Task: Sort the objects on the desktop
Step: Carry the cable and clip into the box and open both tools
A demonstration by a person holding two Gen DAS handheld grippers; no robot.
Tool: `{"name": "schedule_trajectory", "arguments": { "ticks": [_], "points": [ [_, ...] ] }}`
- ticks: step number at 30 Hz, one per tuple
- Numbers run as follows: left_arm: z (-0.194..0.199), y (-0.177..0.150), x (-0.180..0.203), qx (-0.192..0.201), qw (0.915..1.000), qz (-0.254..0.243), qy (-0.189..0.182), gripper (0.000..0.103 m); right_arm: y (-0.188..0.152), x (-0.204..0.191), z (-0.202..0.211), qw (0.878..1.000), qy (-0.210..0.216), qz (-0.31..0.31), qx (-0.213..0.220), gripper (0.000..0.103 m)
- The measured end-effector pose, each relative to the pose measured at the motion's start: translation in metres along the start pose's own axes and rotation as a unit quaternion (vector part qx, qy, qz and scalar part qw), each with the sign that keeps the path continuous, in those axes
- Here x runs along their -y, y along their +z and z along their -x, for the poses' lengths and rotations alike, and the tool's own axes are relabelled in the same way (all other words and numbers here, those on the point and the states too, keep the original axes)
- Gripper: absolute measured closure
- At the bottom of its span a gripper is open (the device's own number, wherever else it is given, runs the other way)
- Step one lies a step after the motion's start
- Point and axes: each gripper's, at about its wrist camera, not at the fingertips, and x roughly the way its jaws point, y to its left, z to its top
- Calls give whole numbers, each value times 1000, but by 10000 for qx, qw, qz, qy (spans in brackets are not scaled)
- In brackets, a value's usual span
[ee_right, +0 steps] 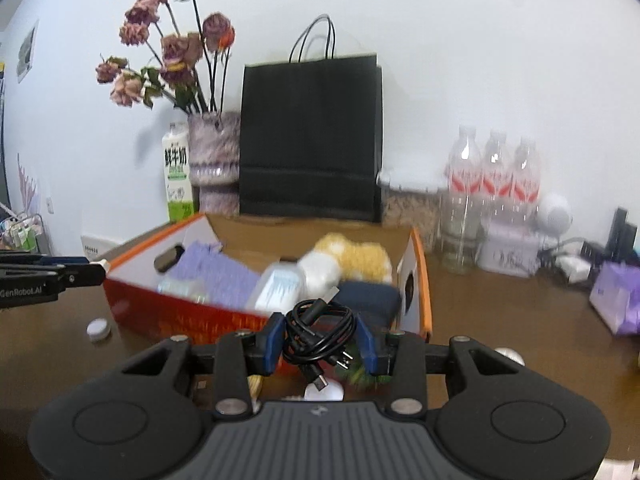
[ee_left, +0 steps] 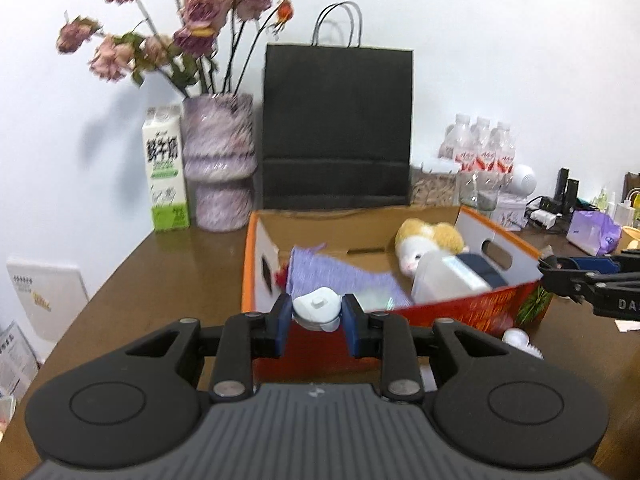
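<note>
Jaws of the left gripper (ee_left: 317, 322) are clamped on a small white plastic gadget (ee_left: 318, 313), its blue pads pressing the gadget from both sides just in front of the near wall of the box. Jaws of the right gripper (ee_right: 321, 338) are clamped on a coiled black cable (ee_right: 320, 330), whose loose plug ends hang below the pads, also just before the box.

Underneath lies a brown desk (ee_left: 168, 264). A small white cap (ee_right: 98, 329) sits on it near the box's front wall.

The orange cardboard box (ee_left: 472, 312) stands open-topped beyond both grippers. Inside it are a purple cloth (ee_left: 332, 276), a plush toy (ee_left: 428, 242) in yellow and white, a white pack (ee_left: 444, 276) and a dark blue item (ee_right: 370, 294) leaning by the end wall.

Behind the box, against the white wall, stand a milk carton (ee_left: 166, 172), a vase (ee_left: 220, 160) with dried roses (ee_left: 192, 28), a black paper bag (ee_left: 336, 124) with handles, and three water bottles (ee_right: 494, 176). Farther right are a white round device (ee_right: 554, 210) and a purple packet (ee_right: 618, 300).
</note>
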Motion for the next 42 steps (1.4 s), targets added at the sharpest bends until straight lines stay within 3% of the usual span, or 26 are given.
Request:
{"name": "schedule_trajectory", "arguments": {
  "ticks": [10,16,24,31,38,39,41,42],
  "points": [
    [-29,33,10,287,9995,93,-2,76,35,8,-32,9993,-2,-144,342,66],
    [-56,44,10,311,9992,220,89,76,45,12,-66,9993,-40,-251,265,66],
    [-101,35,6,-102,9992,227,300,76,45,15,-109,9990,-89,-440,0,66],
    [-115,20,6,-362,9987,103,338,76,26,21,-127,9976,-175,-528,-414,66],
    [-117,17,7,-416,9985,79,361,75,22,23,-130,9969,-210,-558,-513,65],
    [-117,18,7,-413,9984,67,367,72,23,23,-129,9969,-211,-570,-499,64],
    [-116,18,7,-402,9985,70,370,61,24,23,-126,9968,-218,-626,-453,40],
    [-115,19,7,-387,9984,78,392,47,25,24,-124,9967,-242,-652,-412,33]
  ]
}}
